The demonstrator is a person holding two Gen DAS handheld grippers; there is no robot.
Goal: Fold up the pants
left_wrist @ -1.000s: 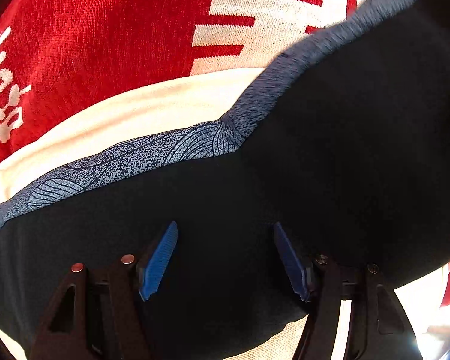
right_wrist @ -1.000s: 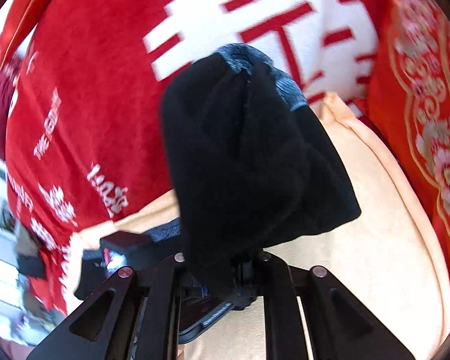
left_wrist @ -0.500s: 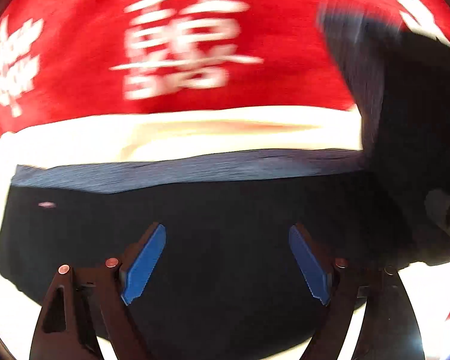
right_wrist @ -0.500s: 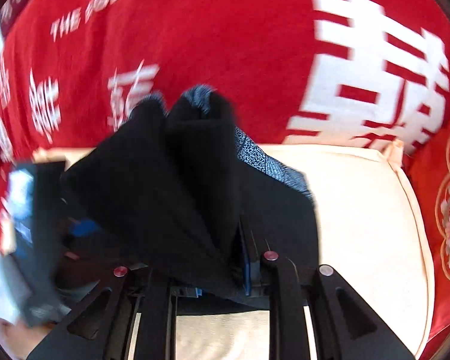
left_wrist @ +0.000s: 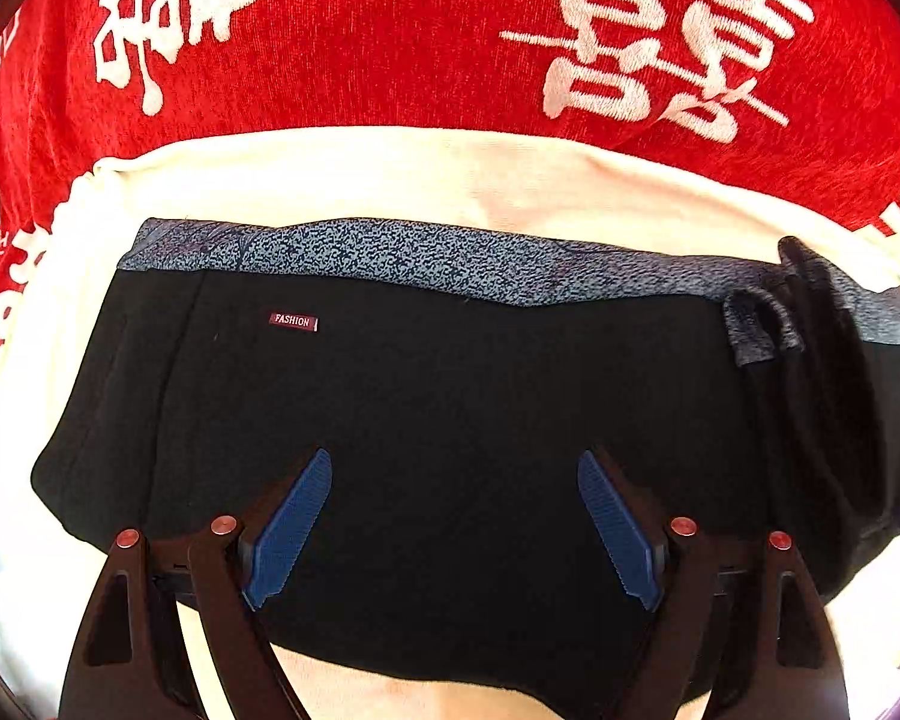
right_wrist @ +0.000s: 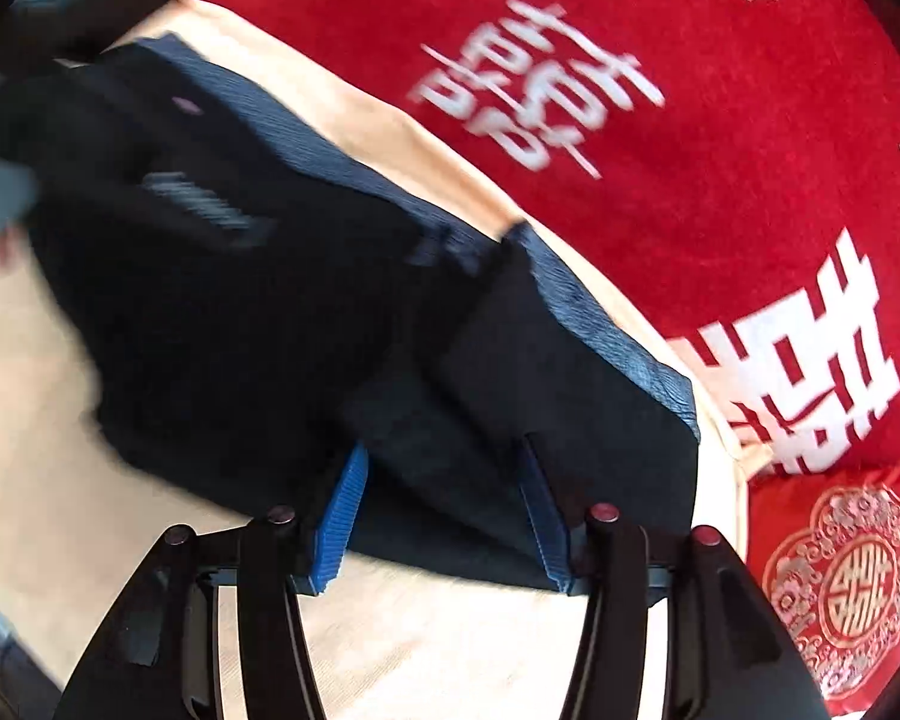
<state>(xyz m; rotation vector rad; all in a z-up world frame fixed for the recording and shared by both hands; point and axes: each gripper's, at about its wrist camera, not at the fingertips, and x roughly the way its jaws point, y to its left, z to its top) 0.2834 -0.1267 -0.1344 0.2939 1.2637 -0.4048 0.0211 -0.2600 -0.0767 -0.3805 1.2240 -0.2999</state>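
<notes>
Left claw (left_wrist: 455, 525) above pants (left_wrist: 450, 384)

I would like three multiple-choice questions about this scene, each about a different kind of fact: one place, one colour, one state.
1. Where do the black pants lie?
A. on a cream cushion
B. on a wooden floor
C. in a basket

2. What colour is the cloth with white characters behind the cushion?
A. green
B. red
C. yellow

3. How do the left gripper's fingers stand?
A. clamped on the waistband
B. shut, holding nothing
C. apart, above the pants

Answers:
1. A, the cream cushion shows all around the pants.
2. B, the red cloth fills the top of the left wrist view.
3. C, the blue pads stand wide apart, gripping nothing.
</notes>
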